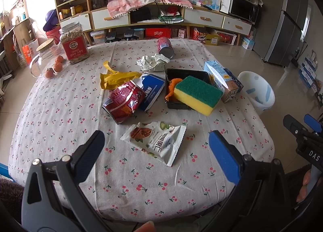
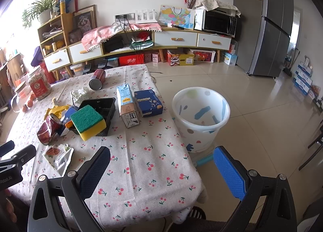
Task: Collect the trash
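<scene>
Cherry-print cloth covers the counter (image 1: 60, 111) | left claw (image 1: 157, 147) spread wide, hovering over the nut wrapper (image 1: 155, 141) | right claw (image 2: 161, 163) apart too, empty, at the counter's edge | white bin (image 2: 199, 115) on the floor just beside | crushed red can (image 1: 124, 101), sponge (image 1: 196, 95), milk carton (image 2: 128, 109) scattered mid-counter

Cherry-print tablecloth (image 1: 60, 111) over table: nut wrapper (image 1: 154, 141), crushed can (image 1: 124, 102), black tray (image 1: 181, 91), carton (image 2: 127, 109).
</scene>
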Demonstrator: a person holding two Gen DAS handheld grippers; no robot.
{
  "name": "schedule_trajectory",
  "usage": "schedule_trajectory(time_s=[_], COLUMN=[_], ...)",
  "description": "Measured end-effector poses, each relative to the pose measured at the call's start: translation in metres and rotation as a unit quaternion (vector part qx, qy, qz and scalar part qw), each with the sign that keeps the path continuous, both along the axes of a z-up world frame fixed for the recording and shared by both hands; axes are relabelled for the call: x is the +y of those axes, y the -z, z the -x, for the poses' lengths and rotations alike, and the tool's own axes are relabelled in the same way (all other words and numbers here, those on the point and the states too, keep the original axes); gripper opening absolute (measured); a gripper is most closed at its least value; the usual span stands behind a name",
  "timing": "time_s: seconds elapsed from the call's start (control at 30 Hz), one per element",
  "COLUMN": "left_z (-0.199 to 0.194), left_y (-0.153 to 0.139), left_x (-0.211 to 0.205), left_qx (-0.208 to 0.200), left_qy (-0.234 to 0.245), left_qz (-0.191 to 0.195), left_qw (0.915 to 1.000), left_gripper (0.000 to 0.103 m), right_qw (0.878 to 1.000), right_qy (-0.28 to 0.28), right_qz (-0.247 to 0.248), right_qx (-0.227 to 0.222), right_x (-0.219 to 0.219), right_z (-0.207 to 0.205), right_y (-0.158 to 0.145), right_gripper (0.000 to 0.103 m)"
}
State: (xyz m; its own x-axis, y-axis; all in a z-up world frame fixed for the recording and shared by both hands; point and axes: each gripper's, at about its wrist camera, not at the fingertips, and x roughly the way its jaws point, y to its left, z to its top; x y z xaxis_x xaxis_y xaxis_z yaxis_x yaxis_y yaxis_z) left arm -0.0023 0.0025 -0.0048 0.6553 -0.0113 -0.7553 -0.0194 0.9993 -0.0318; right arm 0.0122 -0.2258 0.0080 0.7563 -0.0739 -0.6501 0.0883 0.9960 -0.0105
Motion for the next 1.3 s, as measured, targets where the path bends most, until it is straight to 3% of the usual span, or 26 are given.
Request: schedule_trajectory(time_s=[1.3], left_z=[0.0018], left_y=[-0.0025], left_x=[0.0042], left_qx=[-0.003], left_qy=[-0.006], left_qz=[-0.001], left_qw=[1.0], left_gripper=[0.102], right_qw=[1.0], right_qy=[0.002], right_qz=[0.0], right_qx=[0.001], right_x=[0.0015], right_z=[-0.0007], right_y=[0.0005], right_gripper=[0.103])
